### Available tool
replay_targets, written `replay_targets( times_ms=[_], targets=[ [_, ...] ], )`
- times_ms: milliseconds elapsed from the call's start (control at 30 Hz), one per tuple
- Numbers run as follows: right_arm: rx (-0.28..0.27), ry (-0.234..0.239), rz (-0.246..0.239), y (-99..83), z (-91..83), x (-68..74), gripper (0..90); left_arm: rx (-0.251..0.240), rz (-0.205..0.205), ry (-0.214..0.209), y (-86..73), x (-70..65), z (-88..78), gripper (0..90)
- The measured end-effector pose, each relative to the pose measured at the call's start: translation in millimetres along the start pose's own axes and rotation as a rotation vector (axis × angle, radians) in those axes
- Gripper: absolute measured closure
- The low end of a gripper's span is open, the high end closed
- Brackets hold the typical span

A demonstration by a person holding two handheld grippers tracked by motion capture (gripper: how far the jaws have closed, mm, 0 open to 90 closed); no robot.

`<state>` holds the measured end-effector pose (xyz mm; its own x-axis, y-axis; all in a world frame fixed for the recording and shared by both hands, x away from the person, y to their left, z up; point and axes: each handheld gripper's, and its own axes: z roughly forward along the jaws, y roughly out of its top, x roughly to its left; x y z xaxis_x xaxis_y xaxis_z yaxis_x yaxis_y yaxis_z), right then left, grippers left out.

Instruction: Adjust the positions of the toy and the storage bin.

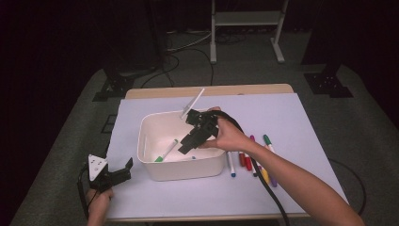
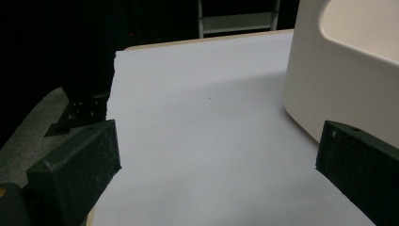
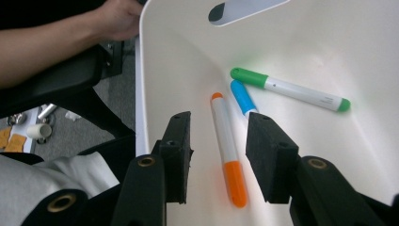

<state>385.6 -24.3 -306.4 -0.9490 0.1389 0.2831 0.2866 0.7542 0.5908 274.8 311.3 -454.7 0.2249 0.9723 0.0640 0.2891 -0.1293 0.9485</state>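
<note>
From the high view I see my right gripper (image 1: 184,144) poised over the white bin (image 1: 180,173), with a green marker (image 1: 165,151) lying inside and more loose markers (image 1: 248,162) on the table (image 1: 306,122) just beside the bin's right wall. My left gripper (image 1: 123,170) rests at the table's left edge, well apart.

In the left gripper view the jaws stand wide with nothing between them, the bin (image 2: 329,94) near on the right.

In the right gripper view the jaws are parted, and the orange marker (image 3: 229,153) lies on the bin floor between them, untouched, with a blue marker (image 3: 242,95) and the green marker (image 3: 289,89) beyond. I judge the risk is a jaw catching the rim and tipping the bin as I lift out.
</note>
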Motion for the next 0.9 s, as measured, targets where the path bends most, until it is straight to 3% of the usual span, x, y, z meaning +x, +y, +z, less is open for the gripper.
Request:
replay_targets(
  times_ms=[133, 467, 833, 900],
  targets=[
    [-0.034, -0.018, 0.005, -11.8, -18.3, 0.6, 56.7, -0.002, -0.001, -0.001, -0.1, 0.0, 0.1, 0.0],
    [-0.144, -0.08, 0.073, -52.5, -71.5, 0.4, 55.2, 0.0, 0.0, 0.002, 0.0, -0.1, -0.1, 0.0],
    [-0.214, -0.13, 0.13, -89.7, -111.9, -2.9, 55.5, 0.001, -0.002, 0.003, 0.0, 0.0, -0.3, 0.0],
    [-0.229, -0.152, 0.153, -106.0, -121.5, -6.7, 55.5, 0.0, 0.0, 0.004, -0.1, -0.2, -0.1, 0.0]
  ],
)
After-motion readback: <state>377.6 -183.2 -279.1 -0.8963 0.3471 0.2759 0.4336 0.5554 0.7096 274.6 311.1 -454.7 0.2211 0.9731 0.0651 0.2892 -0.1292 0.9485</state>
